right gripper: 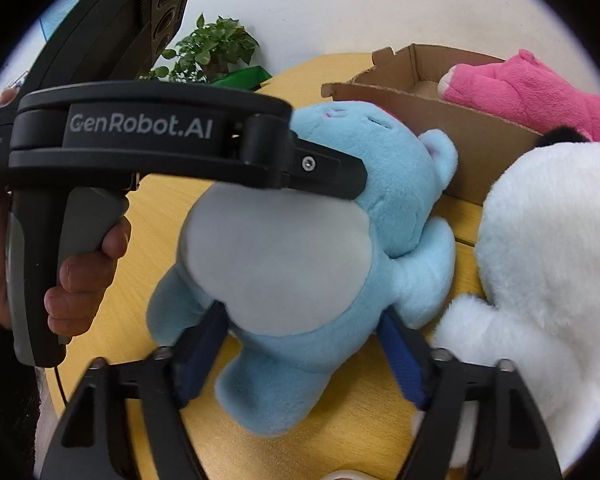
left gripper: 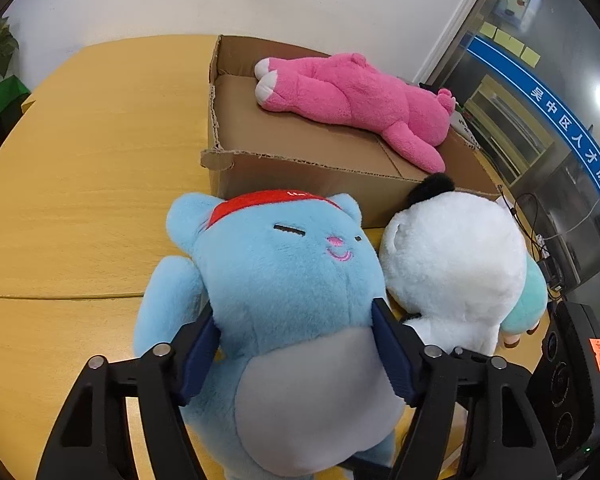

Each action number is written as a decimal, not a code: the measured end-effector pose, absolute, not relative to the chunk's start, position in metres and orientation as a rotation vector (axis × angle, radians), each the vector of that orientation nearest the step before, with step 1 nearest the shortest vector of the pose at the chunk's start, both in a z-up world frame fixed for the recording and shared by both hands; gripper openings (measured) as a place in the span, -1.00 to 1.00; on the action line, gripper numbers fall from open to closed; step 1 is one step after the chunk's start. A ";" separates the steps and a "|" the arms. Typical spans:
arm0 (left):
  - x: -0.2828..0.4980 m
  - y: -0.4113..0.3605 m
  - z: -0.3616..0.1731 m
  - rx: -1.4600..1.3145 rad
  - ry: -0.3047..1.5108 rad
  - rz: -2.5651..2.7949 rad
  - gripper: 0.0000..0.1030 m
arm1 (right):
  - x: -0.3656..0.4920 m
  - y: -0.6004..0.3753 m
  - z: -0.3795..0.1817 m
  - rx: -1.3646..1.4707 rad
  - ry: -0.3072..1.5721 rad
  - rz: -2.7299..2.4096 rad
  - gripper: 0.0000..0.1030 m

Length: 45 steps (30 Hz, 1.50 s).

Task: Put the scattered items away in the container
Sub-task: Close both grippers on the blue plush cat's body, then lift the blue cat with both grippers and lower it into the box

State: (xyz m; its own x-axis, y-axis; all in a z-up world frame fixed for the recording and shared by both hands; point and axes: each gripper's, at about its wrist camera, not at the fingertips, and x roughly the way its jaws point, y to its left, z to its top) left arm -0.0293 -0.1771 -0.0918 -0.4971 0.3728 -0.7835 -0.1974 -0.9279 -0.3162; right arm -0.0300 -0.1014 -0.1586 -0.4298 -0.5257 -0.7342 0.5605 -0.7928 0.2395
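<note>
- Nearest to us, between the blue pads of the left tool [left gripper: 292,344], is the blue plush cat [left gripper: 284,280]: pale blue fur, a grey belly, a red band over the forehead, a stitched eye line and a pink nose and smile.
- The left tool's pads press into the fur at the cat's sides where head meets belly, so it stands partly closed with the cat clamped in it.
- The right tool [right gripper: 304,344] reaches the same cat [right gripper: 300,240] from the leg end; its pads sit against the lower body on either side, partly closed on the toy.
- In the right wrist view the left tool [right gripper: 340,176] crosses the cat's neck, with a hand [right gripper: 80,280] around its grey handle.
- The cat lies on its back on the yellow wooden bench [left gripper: 80,200], its head pointing away from the left tool toward the box.
- Just to the right of the left tool a white plush [left gripper: 452,260] with a black tuft on top lies against the cat.
- Beyond both toys, ahead of the left tool, stands the open cardboard box [left gripper: 300,168], its near wall close behind the cat's head.
- A pink plush [left gripper: 360,96] with white paws lies stretched out across the box.
- A green potted plant [right gripper: 212,48] stands at the bench's far edge, by the white wall.
</note>
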 end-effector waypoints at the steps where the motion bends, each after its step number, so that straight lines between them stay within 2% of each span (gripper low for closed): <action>1: -0.026 -0.176 -0.087 -1.333 -0.248 2.464 0.42 | -0.027 -0.101 -0.156 1.107 0.059 -2.223 0.03; 3: -0.020 -0.175 -0.071 -1.280 -0.235 2.484 0.40 | -0.020 -0.096 -0.146 1.076 0.075 -2.230 -0.09; 10: -0.025 -0.171 0.020 -1.012 -0.228 2.550 0.35 | -0.019 -0.072 -0.075 0.865 0.033 -2.308 -0.10; 12: -0.046 -0.167 0.047 -0.938 -0.220 2.543 0.35 | -0.028 -0.062 -0.049 0.792 0.039 -2.340 -0.10; 16: -0.110 -0.157 0.068 -0.887 -0.216 2.510 0.35 | -0.069 -0.046 -0.012 0.728 0.081 -2.408 -0.10; 20: -0.175 -0.149 0.062 -0.899 -0.235 2.480 0.35 | -0.128 -0.035 -0.001 0.774 0.105 -2.436 -0.10; 24: -0.224 -0.143 0.030 -1.004 -0.286 2.431 0.35 | -0.179 -0.032 -0.019 0.892 0.104 -2.425 -0.10; 31: -0.250 -0.155 -0.070 -1.252 -0.401 2.394 0.36 | -0.232 -0.046 -0.085 1.243 0.038 -2.275 -0.10; 34: -0.245 -0.165 -0.085 -1.266 -0.462 2.389 0.36 | -0.240 -0.057 -0.098 1.346 0.061 -2.189 -0.07; 39: -0.238 -0.158 -0.078 -1.314 -0.320 2.461 0.43 | -0.237 -0.055 -0.104 1.395 0.074 -2.142 0.20; 45: -0.226 -0.167 -0.062 -1.319 -0.324 2.517 0.47 | -0.209 -0.024 -0.068 1.260 -0.001 -2.213 0.51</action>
State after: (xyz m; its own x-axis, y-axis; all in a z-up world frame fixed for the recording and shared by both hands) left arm -0.2259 -0.1666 -0.0621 -0.5439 0.3469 -0.7641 -0.1420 -0.9355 -0.3236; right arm -0.2089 -0.0243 -0.0682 -0.3806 -0.4873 -0.7859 0.4867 -0.8282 0.2778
